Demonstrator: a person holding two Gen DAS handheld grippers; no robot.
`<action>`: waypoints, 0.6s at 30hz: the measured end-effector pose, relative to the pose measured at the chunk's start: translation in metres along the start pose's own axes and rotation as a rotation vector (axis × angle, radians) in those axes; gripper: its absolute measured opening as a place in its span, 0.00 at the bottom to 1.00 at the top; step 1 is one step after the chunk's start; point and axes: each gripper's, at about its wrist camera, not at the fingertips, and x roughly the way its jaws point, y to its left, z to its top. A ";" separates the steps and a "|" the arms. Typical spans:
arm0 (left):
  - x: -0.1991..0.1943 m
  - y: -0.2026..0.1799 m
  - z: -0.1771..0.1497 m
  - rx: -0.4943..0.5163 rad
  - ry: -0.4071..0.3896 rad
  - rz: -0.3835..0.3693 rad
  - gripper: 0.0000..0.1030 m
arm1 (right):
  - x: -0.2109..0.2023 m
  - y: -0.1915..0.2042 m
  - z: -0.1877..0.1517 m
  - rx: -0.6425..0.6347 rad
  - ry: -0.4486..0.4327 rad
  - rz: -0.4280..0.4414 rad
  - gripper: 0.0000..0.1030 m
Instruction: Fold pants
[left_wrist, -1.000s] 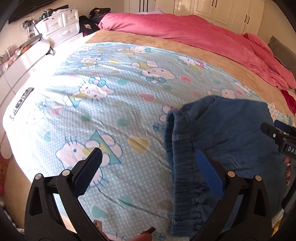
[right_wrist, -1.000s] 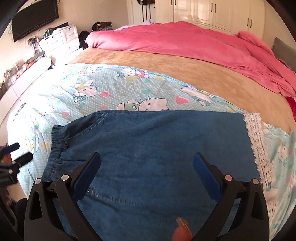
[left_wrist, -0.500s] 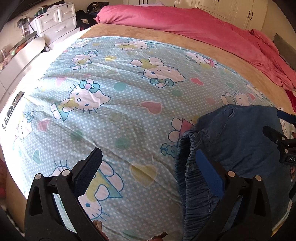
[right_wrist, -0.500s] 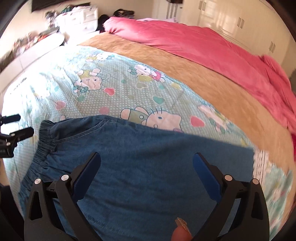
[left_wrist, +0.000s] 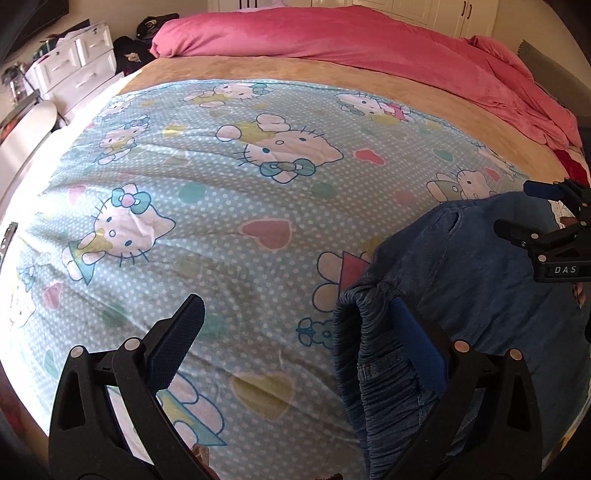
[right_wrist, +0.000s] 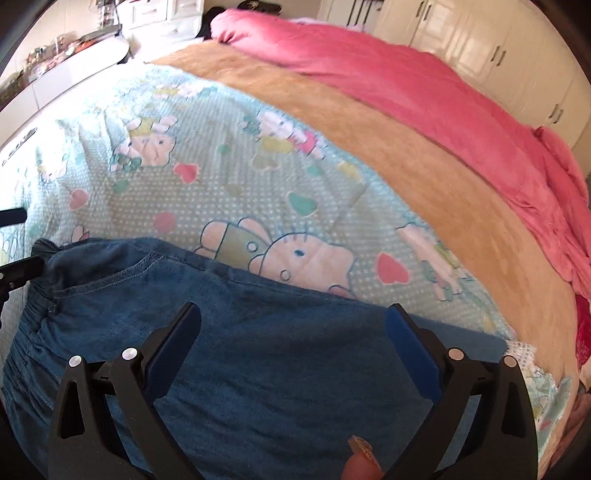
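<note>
Your left view shows the bed (left_wrist: 332, 77) with broad bare sheet (left_wrist: 221, 206) leftward; your right view shows the pants (right_wrist: 277, 369) lying flat across the sheet's near edge. The left gripper (left_wrist: 306, 339) is released, jaws straddling the elastic waistband (left_wrist: 373, 350). The right gripper (right_wrist: 295, 343) hangs released over the denim.
</note>
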 end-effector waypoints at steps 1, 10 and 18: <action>0.001 -0.002 0.000 0.008 -0.002 -0.007 0.92 | 0.004 0.001 0.001 -0.012 0.012 0.011 0.96; 0.013 -0.014 0.000 0.035 0.001 -0.213 0.10 | 0.031 0.012 0.009 -0.112 0.031 0.024 0.96; -0.020 -0.019 -0.007 0.053 -0.077 -0.209 0.07 | 0.041 0.024 0.011 -0.140 -0.023 0.138 0.63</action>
